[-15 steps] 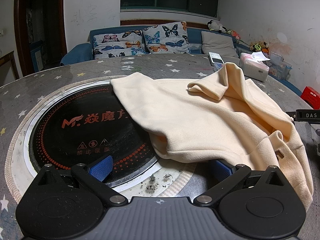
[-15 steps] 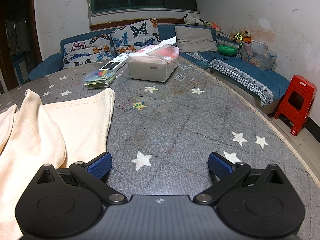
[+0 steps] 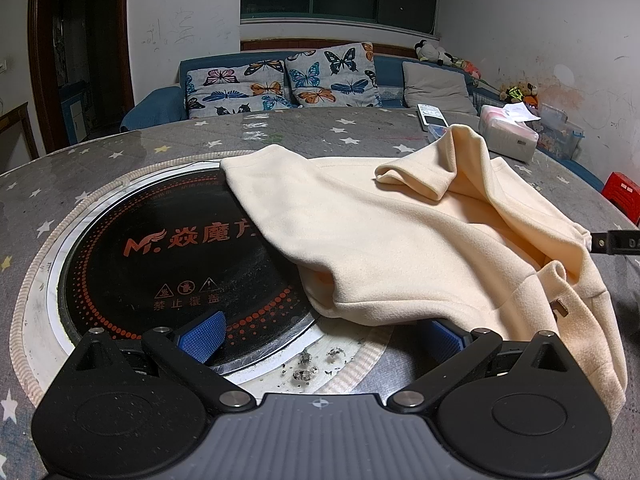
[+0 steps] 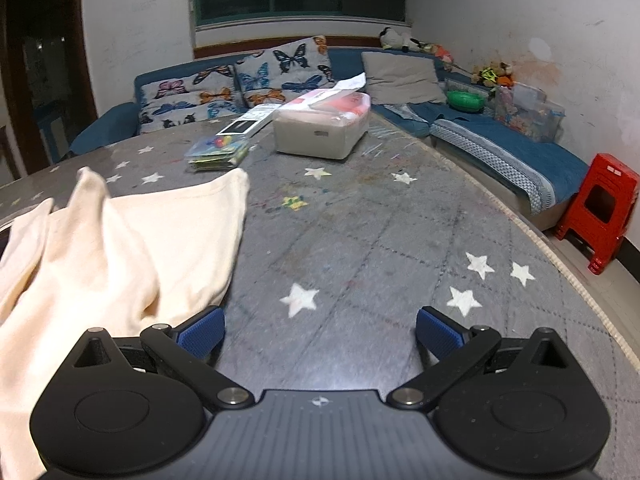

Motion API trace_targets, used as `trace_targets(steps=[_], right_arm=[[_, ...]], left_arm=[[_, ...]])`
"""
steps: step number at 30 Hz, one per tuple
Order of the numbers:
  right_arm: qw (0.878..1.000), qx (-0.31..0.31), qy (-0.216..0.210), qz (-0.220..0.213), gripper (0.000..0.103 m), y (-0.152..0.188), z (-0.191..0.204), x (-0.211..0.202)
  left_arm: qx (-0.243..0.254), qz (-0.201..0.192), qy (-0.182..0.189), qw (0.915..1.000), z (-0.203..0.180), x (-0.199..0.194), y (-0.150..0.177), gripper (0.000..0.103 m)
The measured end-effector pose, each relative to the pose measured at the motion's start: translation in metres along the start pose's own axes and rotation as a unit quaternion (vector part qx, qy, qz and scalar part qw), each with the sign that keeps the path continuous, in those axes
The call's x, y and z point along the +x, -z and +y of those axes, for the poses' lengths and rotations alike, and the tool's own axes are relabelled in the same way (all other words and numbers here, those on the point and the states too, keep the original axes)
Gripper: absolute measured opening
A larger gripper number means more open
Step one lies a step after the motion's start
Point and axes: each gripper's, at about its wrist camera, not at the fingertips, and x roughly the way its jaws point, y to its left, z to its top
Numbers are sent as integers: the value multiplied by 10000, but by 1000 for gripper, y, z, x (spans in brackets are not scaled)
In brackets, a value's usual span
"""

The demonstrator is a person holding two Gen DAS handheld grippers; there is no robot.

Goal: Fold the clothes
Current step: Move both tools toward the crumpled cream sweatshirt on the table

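Cream garment (image 3: 400, 240): soft fleece-like fabric, crumpled, one cuffed sleeve folded over its top, a small tag near the lower hem. Lies on the table (image 4: 360, 240), partly covering the round black induction plate (image 3: 160, 248) set into it. Table cover: grey quilted cloth with white stars. Room: blue corner sofa (image 4: 500, 152) with butterfly cushions (image 3: 280, 88), dark window, red stool (image 4: 600, 208).

Also on the table: tissue box (image 4: 324, 132), clear case of coloured bits (image 4: 218, 152), crumbs (image 3: 304, 368) near the plate's rim.

Left gripper (image 3: 320, 336): spread wide, right pad at the garment's hem, pinching nothing. Right gripper (image 4: 320, 332): spread wide over bare cloth, left pad just beside the garment's edge.
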Motion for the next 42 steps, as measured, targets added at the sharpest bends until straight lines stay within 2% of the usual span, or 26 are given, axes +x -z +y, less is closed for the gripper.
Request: trace_targets(steps=[19,42], right_arm=[[9954,-557,-775,-65,103,17,27,-60],[9903,-782,-1146,-108,103,42,44,-97]], left_arm=[[-179,240,-184,9994,1,-22,4,103],[-58,152,24,9999,-31,-66,6,103]])
